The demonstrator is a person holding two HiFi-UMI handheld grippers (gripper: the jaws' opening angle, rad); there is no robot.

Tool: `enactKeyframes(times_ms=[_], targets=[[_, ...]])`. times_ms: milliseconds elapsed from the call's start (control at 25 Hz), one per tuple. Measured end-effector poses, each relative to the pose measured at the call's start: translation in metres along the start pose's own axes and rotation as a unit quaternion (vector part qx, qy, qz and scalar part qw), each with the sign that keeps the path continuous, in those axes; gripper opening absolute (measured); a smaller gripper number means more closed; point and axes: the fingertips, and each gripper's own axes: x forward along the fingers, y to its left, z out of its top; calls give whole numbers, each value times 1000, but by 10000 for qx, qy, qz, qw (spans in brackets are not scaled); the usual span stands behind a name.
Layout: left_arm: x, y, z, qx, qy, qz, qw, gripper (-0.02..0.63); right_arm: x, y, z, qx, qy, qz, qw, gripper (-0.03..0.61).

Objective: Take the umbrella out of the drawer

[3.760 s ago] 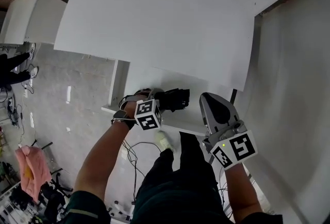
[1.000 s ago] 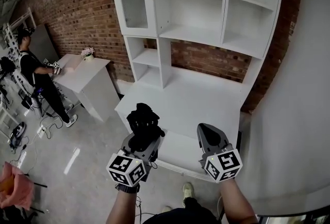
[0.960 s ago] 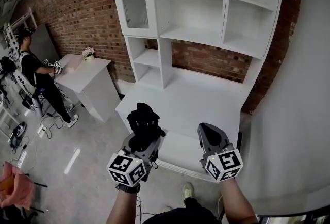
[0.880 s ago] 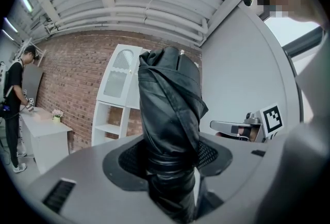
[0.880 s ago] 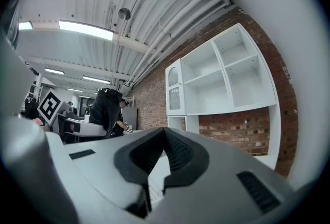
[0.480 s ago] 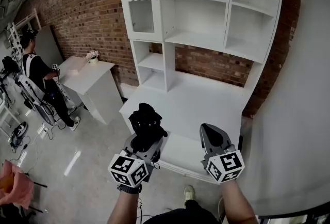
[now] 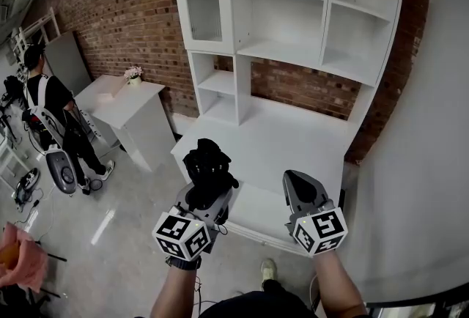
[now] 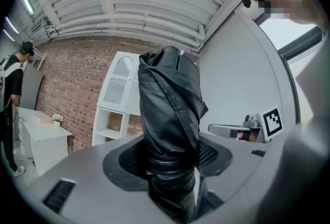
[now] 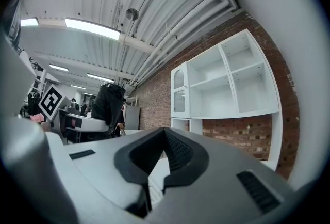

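Observation:
A black folded umbrella (image 7: 209, 170) stands upright in my left gripper (image 7: 207, 199), whose jaws are shut on its lower part. In the left gripper view the umbrella (image 8: 170, 114) fills the middle, clamped between the pads of the left gripper (image 8: 172, 169). It hangs in the air in front of the white cabinet (image 7: 286, 16), above the pulled-out drawer (image 7: 253, 215). My right gripper (image 7: 302, 190) is beside it on the right, shut and holding nothing. In the right gripper view the right gripper (image 9: 152, 179) has its tips together, with the umbrella (image 9: 109, 104) at the left.
The cabinet has open shelves and a countertop (image 7: 271, 144) against a brick wall. A white side table (image 7: 121, 108) with a flower pot stands left of it, and a person (image 7: 47, 108) stands further left. A white wall (image 7: 418, 163) is close on the right. A pink cloth (image 7: 22, 269) is at the lower left.
Some seconds ago I looked down at the drawer with the umbrella low in the left gripper. Now it is held up before the cabinet. The person at left has turned away.

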Motion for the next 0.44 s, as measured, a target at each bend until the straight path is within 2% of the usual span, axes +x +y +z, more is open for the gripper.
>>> enactKeyframes(times_ms=[440], targets=[[-9,1,2,25,-60,27,10000,236,-4,6,0,-62,1,-13,10000,3]])
